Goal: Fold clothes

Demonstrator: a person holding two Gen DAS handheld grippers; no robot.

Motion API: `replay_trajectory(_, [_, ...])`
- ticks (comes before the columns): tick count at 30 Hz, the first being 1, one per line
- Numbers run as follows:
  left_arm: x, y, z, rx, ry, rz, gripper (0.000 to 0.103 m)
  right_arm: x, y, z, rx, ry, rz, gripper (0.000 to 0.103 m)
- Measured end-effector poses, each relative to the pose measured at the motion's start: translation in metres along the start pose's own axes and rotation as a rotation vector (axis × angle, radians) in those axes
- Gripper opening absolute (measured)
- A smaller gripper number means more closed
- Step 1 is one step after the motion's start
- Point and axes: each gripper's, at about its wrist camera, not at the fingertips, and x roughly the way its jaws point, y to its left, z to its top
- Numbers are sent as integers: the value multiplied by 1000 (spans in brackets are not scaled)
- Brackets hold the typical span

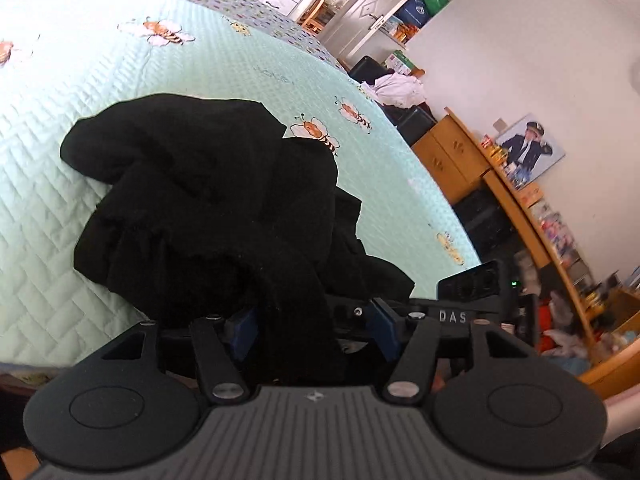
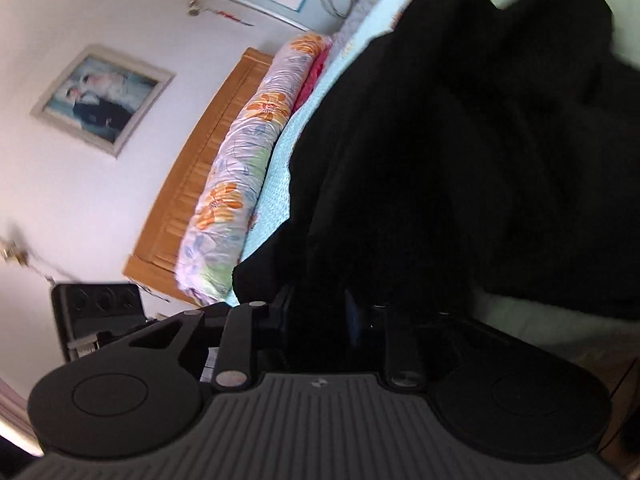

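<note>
A black garment (image 1: pixel 208 200) lies bunched on the mint quilted bedspread (image 1: pixel 60 92), its near end drawn up into my left gripper (image 1: pixel 308 320). The blue pads (image 1: pixel 244 328) of that gripper are shut on a thick fold of the cloth. In the right wrist view the same black garment (image 2: pixel 460 140) fills most of the picture and hangs down into my right gripper (image 2: pixel 320 320), which is shut on its edge. The right fingertips are buried in dark cloth. The other gripper's body (image 1: pixel 472 284) shows at the right in the left wrist view.
The bedspread (image 2: pixel 276 184) carries bee prints. A rolled floral duvet (image 2: pixel 240 152) lies against the wooden headboard (image 2: pixel 192 168). Wooden cabinets and a cluttered shelf (image 1: pixel 520 208) stand beside the bed's far edge. A pile of white laundry (image 1: pixel 396 88) sits near a doorway.
</note>
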Motion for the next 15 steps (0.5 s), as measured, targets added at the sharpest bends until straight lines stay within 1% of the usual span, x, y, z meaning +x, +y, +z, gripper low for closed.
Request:
replay_trajectory(3, [-1, -1, 1, 6, -1, -12, 62, -17, -1, 3, 37, -60, 24, 30])
replay_trajectory(4, [-2, -1, 1, 4, -5, -18, 62, -21, -3, 5, 45, -83, 18, 30])
replay_trajectory(5, [-2, -2, 2, 1, -9, -24, 63, -21, -4, 4, 54, -81, 6, 29])
replay_trajectory(7, [-3, 1, 3, -33, -24, -32, 63, -18, -6, 2, 69, -48, -20, 29])
replay_trajectory(8, [-4, 2, 3, -50, -32, -35, 65, -16, -6, 0, 71, -32, -18, 29])
replay_trajectory(9, [-4, 3, 4, -68, -40, -39, 71, -13, -4, -3, 69, -15, -6, 30])
replay_trajectory(11, [-10, 10, 6, -124, -71, -34, 74, -7, -1, -8, 65, 18, 18, 30])
replay_trajectory(13, [-14, 16, 7, -172, -92, -33, 75, -1, 2, -13, 61, 51, 42, 29])
replay_trajectory(15, [-15, 21, 9, -201, -85, -30, 75, 4, 5, -18, 58, 84, 66, 30])
